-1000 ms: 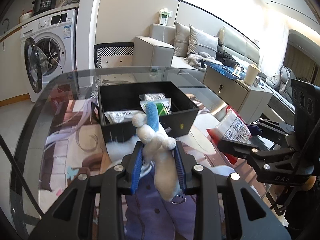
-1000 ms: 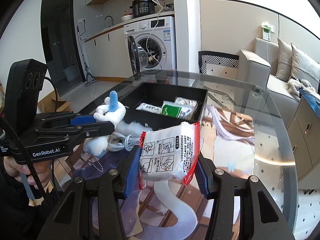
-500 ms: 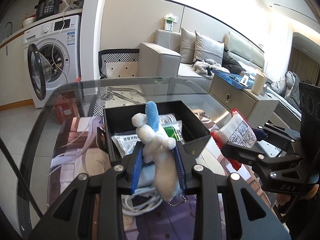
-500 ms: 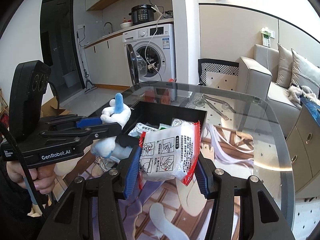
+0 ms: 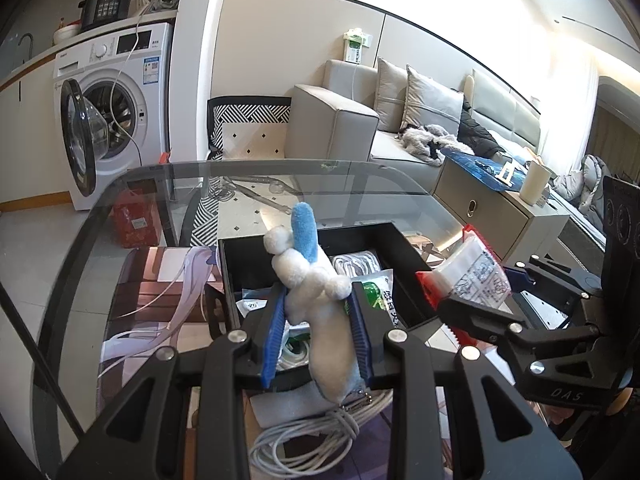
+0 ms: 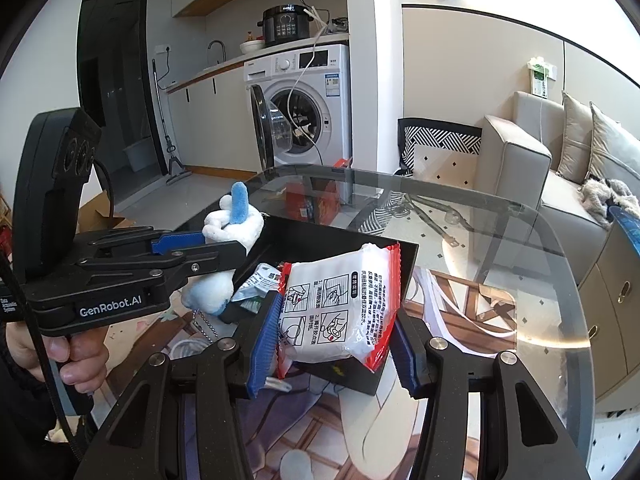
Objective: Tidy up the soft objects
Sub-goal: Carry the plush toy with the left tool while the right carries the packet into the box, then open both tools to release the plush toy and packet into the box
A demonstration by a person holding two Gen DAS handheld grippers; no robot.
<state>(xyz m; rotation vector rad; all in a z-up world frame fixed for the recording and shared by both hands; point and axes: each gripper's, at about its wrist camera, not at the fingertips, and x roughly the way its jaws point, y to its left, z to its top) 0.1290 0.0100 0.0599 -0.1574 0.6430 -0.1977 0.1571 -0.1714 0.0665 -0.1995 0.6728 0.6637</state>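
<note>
The left tongs point(image 5: 316, 332) are clenched on a white plush toy point(image 5: 316, 300) with a blue ear, the blue pads pressing its middle from both sides. The toy stands nearly upright between them, head up, and a small ball chain point(image 6: 206, 326) dangles from its lower end. It hangs above the near left edge of a black box point(image 5: 248, 264) on the glass bench point(image 5: 100, 240).

The right tongs point(image 6: 334, 330) are grasping a white packet point(image 6: 340, 308) with red crimped edges and printed instruction panels. The packet is gripped by its sides and held tilted over the near corner of the box. In the left wrist view the same packet shows off to the right, just past the box's right wall.

Inside the box lie several smaller packets, one with green print point(image 5: 374, 290) and one clear pouch holding something white point(image 5: 356, 264); what that is I cannot make out. A coil of white cable point(image 5: 316, 436) lies on the bench just in front of the box, under the left tongs. Under the glass is a printed mat point(image 6: 460, 300) with a drawn figure.

A hand point(image 6: 60, 352) grips the handle of the left tool. Beyond the bench stand a washing machine point(image 5: 116, 104) with its door open and a grey sofa point(image 5: 400, 116).
</note>
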